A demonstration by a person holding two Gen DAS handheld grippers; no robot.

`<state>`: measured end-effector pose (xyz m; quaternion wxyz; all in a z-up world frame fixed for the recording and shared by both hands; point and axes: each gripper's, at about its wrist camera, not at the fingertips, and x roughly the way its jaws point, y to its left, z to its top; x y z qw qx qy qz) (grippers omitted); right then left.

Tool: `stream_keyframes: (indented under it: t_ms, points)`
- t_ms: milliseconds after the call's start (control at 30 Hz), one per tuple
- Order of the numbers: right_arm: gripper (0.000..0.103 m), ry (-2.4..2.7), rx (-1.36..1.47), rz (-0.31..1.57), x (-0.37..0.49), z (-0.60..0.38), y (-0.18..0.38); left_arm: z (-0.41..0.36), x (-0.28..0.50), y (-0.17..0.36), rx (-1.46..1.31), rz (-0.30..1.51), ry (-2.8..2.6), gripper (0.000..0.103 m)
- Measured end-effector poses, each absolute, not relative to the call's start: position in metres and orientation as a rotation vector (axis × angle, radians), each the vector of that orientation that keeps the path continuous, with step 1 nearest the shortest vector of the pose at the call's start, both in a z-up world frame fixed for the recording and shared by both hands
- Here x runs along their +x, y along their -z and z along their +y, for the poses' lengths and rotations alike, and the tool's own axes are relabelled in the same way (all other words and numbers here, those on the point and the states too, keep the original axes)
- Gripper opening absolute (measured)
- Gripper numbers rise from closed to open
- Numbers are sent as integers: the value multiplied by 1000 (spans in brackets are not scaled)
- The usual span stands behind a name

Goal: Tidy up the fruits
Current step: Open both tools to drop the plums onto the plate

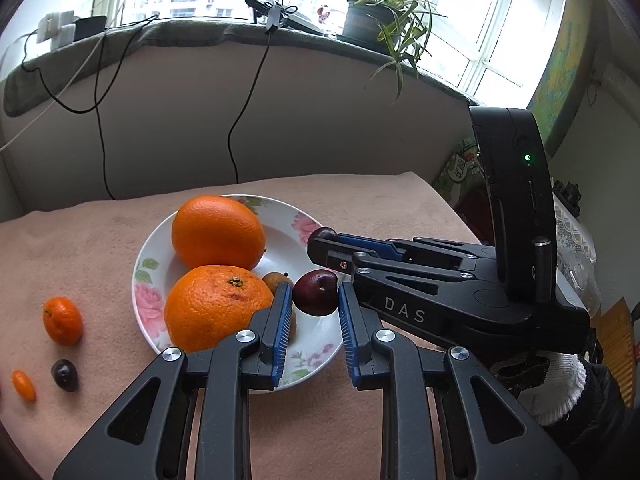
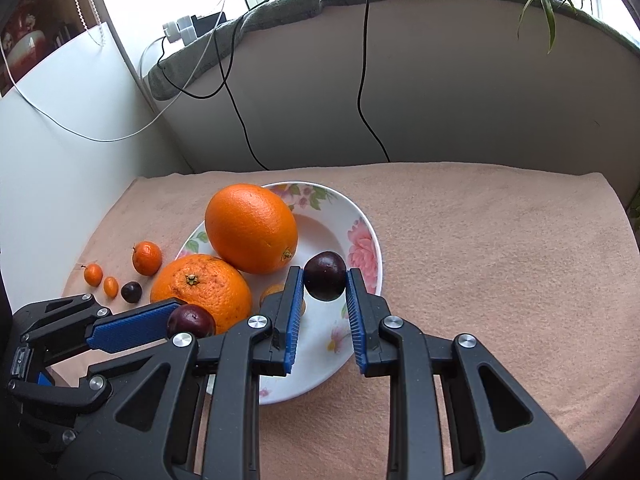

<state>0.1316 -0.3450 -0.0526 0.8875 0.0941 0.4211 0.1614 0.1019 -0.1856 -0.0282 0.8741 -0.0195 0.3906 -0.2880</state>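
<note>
A dark plum (image 1: 316, 292) sits pinched between the blue pads of the left gripper (image 1: 313, 300), held above the near part of the floral plate (image 1: 288, 216). A second dark plum (image 2: 325, 276) is clamped the same way in the right gripper (image 2: 323, 286), whose jaws are drawn in narrowly on the fruit, over the right side of the plate. Seen from the left wrist camera, the right gripper reaches in from the right, just beyond the left gripper's tips, with its plum showing at the end of its fingers. Seen from the right wrist camera, the left gripper comes in from the lower left, its plum close against the nearer orange.

Ahead and to the left of the left gripper, two large oranges lie on the plate: a smooth orange (image 1: 218, 232) farther away and a rougher orange (image 1: 218, 308) with its stem scar up, directly beside the left finger. A small brown fruit (image 1: 276, 280) is partly hidden behind that finger.

Well to the left of both grippers, off the plate on the peach cloth (image 1: 80, 248), lie a small mandarin (image 1: 63, 321), a dark cherry (image 1: 64, 375) and a kumquat (image 1: 23, 385); the right wrist view shows one more kumquat (image 2: 93, 274) there. A gloved hand (image 1: 552, 384) holds the right gripper.
</note>
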Motion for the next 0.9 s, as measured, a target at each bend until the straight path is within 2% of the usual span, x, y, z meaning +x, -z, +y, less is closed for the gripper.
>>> stream_keyframes:
  t_ms: [367,533,600,633,733,900]
  points:
    - [23,-330,217,885,133,-348,57,-186,103,28,-38,818,587,22]
    - [35,-325,222,877,132,-351,55,-187,102,28,-31,812,576,23]
    - [45,-320,221,869,131,-351,53,-187,102,28,-31,809,574,24]
    - [47,-317,221,864,131,-351,52,-187,101,27,-30,806,571,28]
    - [53,-309,222,857,130,-353,49,-185,98,25,-23,793,564,31]
    - [69,-284,225,842,126,-356,45,-177,95,22,-28,776,544,45]
